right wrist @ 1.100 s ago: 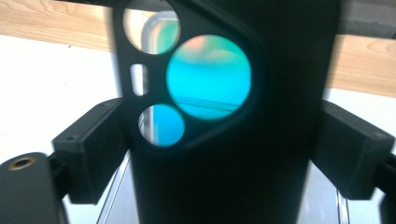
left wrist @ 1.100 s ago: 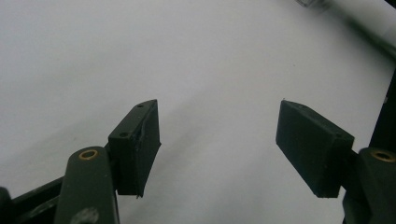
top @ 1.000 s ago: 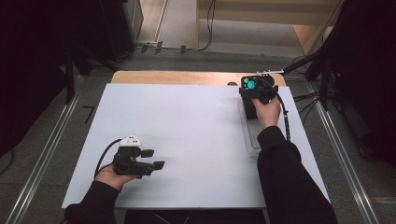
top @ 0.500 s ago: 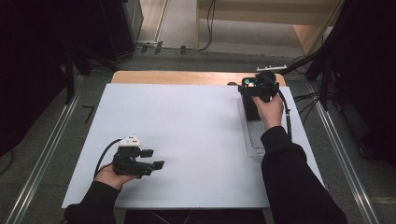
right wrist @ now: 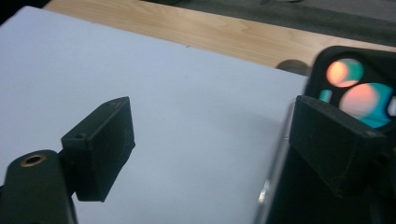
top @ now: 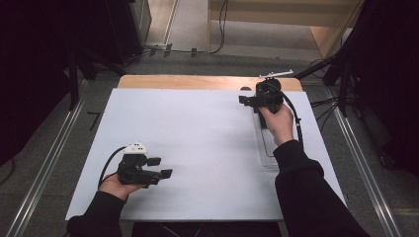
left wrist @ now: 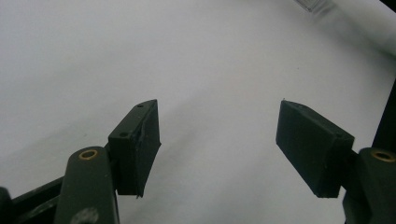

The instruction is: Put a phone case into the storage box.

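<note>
Lying along the right side of a white table top (top: 207,138) is a clear tray (top: 269,153), its far end holding a black object with teal and orange round patches (right wrist: 359,93). Above that end, the person's right hand (top: 277,123) holds the right gripper (top: 249,100), jaws wide apart with nothing between them. Near the front left corner, the left hand (top: 116,186) holds the left gripper (top: 160,168) low over bare white surface, jaws also spread apart and empty. Light wood (right wrist: 196,32) edges the table's far side.
</note>
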